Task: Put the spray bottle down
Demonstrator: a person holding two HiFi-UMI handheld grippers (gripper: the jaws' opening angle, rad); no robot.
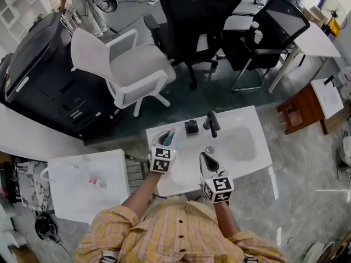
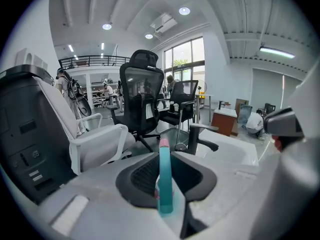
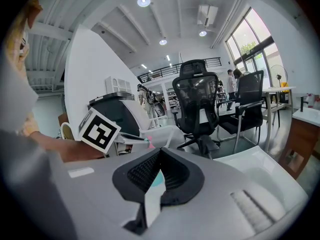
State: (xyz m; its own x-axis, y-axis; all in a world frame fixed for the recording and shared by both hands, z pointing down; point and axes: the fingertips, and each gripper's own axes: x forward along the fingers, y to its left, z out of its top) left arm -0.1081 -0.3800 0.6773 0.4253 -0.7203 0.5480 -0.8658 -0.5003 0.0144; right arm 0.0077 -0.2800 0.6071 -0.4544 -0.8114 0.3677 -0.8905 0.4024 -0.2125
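**Bottle not put down yet**

The job was not finished. The left gripper [image 2: 163, 158] had its jaws pressed on the sides of the teal spray bottle [image 2: 164, 184], so the bottle was held. It was to the left of the black faucet [image 1: 211, 124], over the corner of the white sink top [image 1: 249, 147]. I could not tell if its bottom touched the top. What was left, I think, was to rest it there and let go.

The bottle stood up tall. Its long side ran up and down, with the pink tip [image 2: 163, 143] on top.

The right gripper [image 3: 159, 155] was nearer the person than the faucet. Its jaws were together and held nothing.
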